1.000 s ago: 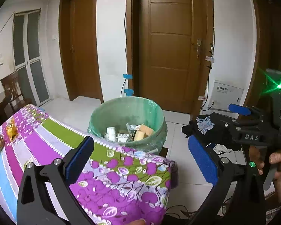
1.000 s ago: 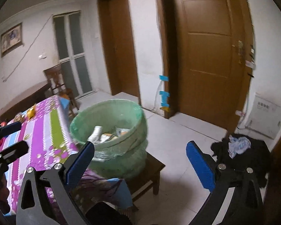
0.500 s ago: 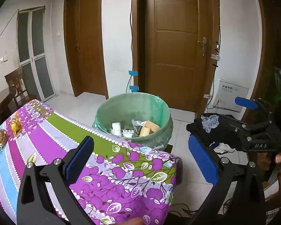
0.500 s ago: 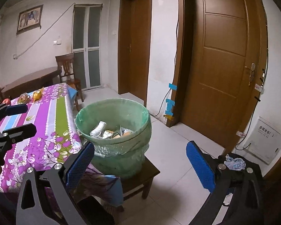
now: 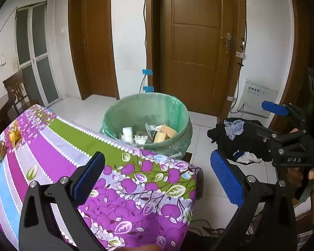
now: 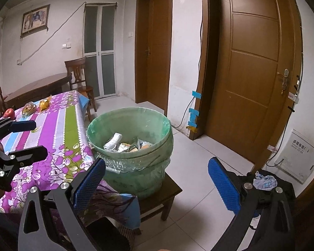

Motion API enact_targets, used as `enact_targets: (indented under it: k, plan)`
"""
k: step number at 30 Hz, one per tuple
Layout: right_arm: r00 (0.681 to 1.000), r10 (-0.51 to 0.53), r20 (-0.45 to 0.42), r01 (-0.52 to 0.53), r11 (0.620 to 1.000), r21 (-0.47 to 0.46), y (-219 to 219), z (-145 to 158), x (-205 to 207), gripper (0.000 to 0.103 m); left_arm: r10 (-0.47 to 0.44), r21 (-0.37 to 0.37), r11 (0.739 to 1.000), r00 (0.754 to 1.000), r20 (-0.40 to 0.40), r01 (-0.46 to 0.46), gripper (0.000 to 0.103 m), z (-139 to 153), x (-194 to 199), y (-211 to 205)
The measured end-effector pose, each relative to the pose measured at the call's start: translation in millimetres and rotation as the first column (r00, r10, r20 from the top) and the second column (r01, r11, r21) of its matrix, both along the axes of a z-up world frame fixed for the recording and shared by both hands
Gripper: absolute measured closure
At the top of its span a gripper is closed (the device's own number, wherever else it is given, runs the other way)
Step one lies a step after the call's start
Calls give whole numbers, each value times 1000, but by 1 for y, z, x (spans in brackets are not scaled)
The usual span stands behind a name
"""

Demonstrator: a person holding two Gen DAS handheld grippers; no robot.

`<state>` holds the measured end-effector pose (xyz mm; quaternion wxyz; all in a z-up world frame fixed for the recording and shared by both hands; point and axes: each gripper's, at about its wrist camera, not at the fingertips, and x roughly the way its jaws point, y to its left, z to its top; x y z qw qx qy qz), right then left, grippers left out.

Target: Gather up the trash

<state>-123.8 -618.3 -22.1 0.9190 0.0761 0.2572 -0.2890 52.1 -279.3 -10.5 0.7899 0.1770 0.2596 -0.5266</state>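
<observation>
A round bin with a green liner (image 5: 144, 108) stands just past the table's corner, holding a white roll (image 5: 127, 132), tan pieces and wrappers. In the right wrist view the same bin (image 6: 131, 121) sits on a low wooden stool (image 6: 169, 190). My left gripper (image 5: 157, 177) hangs open and empty over the purple flowered tablecloth (image 5: 136, 188). My right gripper (image 6: 157, 183) is open and empty in front of the bin, above the floor. Each gripper shows in the other view: the right gripper (image 5: 282, 123) and the left gripper (image 6: 29, 139).
Wrapped snacks (image 5: 14, 133) lie at the table's far left, with an apple (image 6: 9, 113) beside them. A dark heap of clothes (image 6: 282, 186) with a crumpled pale rag (image 6: 263, 181) lies on the floor at right. Brown doors, a wooden table and chairs (image 6: 77, 77) stand behind.
The right gripper has drawn back and swung left, bringing more of the table and room into view. The left view has lifted slightly. Both grippers stay open and empty.
</observation>
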Motion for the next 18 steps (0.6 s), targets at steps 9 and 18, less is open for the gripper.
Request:
enact_targets:
  k: [9,18]
  plan:
    - [1000,-8,-7,8,1000,-13,0,-2,2,5,40,-66,997,998,42,-37,6,4,-5,7]
    - [1000,-12,-5,12,1000,-5,-5,-2,1,5,82,-21,997,995,55,-81,6,4,-2,2]
